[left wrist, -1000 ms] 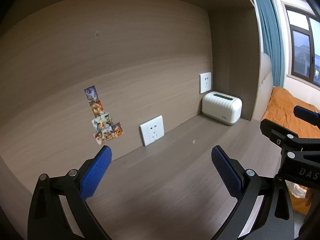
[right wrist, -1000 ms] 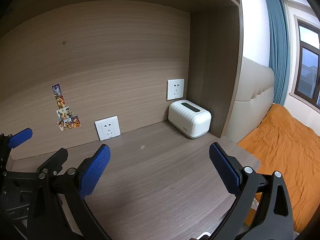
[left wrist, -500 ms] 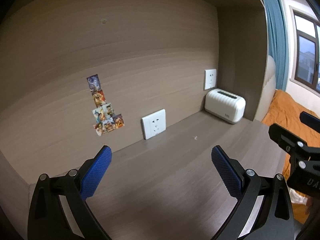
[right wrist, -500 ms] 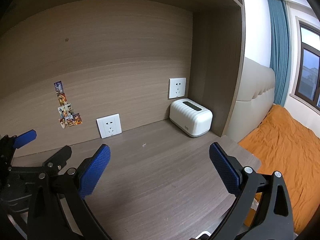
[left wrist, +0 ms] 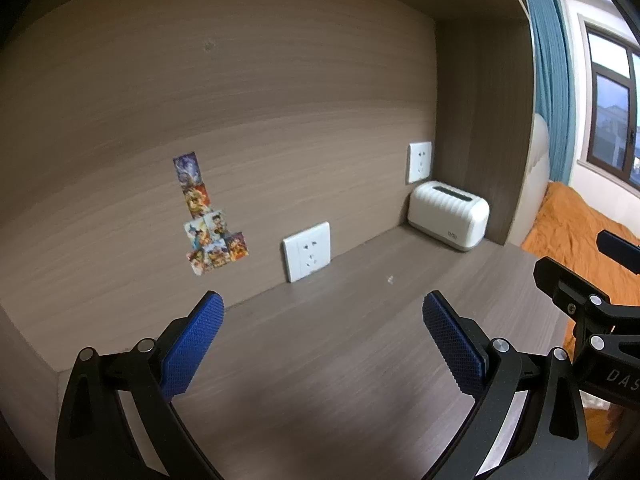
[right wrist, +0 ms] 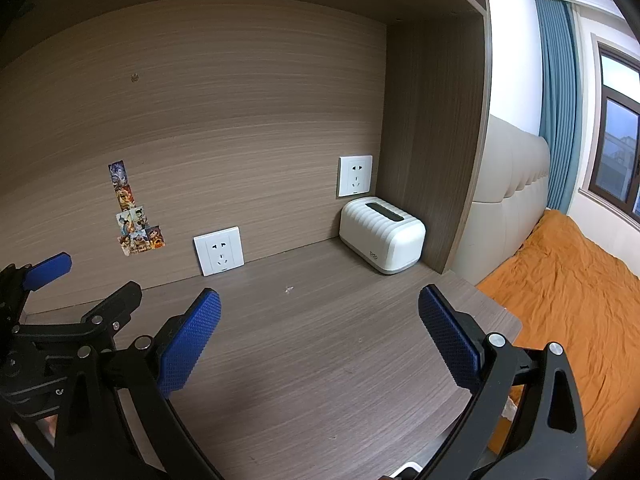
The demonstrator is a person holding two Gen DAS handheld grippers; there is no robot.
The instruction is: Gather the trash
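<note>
Trash speck (left wrist: 390,279) on desk (left wrist: 320,360), unmoved vs earlier; L tongs (left wrist: 322,334) & R tongs (right wrist: 319,330) both apart, empty.

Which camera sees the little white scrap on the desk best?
The right wrist view: the scrap lies nearer the middle there, clear on the bare desk. The left wrist view shows it too, just smaller and blurrier.

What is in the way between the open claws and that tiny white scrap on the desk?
Nothing visible. The white scrap lies alone on bare desk, ahead of the right claw and the left claw. The white box sits farther back in the corner.
</note>
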